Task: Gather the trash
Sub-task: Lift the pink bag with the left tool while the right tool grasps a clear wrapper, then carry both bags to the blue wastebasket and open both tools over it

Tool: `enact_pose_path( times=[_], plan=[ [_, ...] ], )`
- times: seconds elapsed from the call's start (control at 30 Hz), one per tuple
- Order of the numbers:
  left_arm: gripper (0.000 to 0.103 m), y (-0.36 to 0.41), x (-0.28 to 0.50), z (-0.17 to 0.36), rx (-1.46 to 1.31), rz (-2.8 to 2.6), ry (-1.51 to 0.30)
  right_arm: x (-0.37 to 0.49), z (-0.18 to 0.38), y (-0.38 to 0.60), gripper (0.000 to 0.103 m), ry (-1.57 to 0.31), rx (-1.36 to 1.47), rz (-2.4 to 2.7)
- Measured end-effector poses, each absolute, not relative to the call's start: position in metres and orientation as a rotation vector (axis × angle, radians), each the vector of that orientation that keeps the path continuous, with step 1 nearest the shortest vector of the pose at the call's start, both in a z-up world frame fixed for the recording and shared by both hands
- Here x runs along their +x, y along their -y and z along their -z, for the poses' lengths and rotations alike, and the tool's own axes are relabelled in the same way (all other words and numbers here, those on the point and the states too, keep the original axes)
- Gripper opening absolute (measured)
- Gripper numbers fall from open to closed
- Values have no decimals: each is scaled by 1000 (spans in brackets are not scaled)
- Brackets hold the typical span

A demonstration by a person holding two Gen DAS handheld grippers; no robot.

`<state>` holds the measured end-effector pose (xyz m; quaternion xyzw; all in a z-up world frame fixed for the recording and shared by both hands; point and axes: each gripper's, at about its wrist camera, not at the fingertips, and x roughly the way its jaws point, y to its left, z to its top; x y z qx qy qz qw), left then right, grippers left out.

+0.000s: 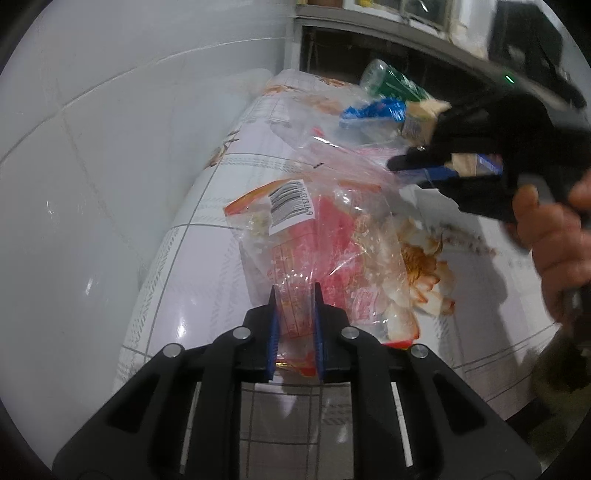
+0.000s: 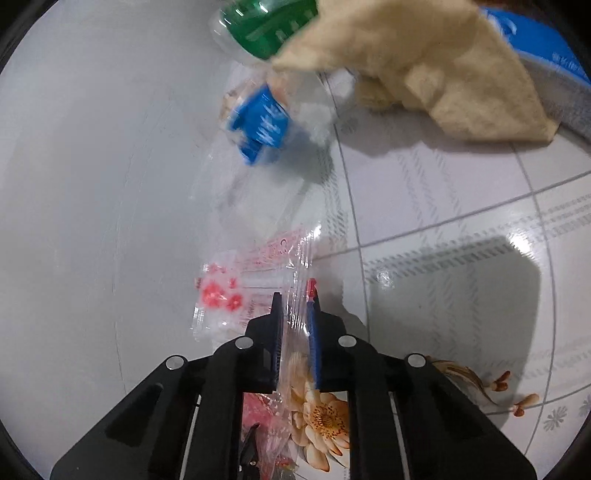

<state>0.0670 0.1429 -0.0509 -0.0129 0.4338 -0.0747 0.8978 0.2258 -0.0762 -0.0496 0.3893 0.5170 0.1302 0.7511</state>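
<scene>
- Left gripper [image 1: 296, 295]: jaws nearly closed, pinching the near edge of a clear plastic bag [image 1: 317, 236] with red-orange print that lies on the table [image 1: 207, 266].
- Bag label: one white barcode sticker [image 1: 290, 203] near its far-left corner; digits beside the bars too blurred to read. Red text panel near the jaws, unreadable.
- Right gripper [image 2: 295, 317]: jaws nearly closed on a thin clear wrapper [image 2: 258, 291] with red flower-like marks and faint red writing, unreadable. In the left wrist view the same gripper [image 1: 417, 170] sits at the far right, a person's hand [image 1: 554, 243] on its handle.
- Other trash on the table, far end: one clear bottle with a green label [image 2: 266, 29], lying down; one blue printed wrapper [image 2: 258, 122], white writing blurred; one crumpled beige cloth or paper [image 2: 424, 66]; one blue-and-grey pack [image 2: 546, 62] at the top right edge, pale characters not legible.
- Count: two grippers, two clear bags/wrappers gripped, one bottle, one blue wrapper, one beige piece, one blue pack.
- Table cover: white glossy grid pattern with orange flower prints [image 2: 321, 417].
- White tiled wall [image 1: 110, 129] just beside the table on the left.
</scene>
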Motion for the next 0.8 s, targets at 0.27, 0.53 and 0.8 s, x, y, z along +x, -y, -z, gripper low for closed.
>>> enact_pose_path(
  times=[0.27,0.53,0.8],
  plan=[
    [8,-148,65,30,-77,145,-823,162,-50,90,9,-803,564,-244],
    [8,-94,47,-17,-10,297,-684,84,-100,160,6,-592,582,-160],
    [8,48,16,-72,112,739,-546,-64,-125,296,6,-331,656,223]
  ],
)
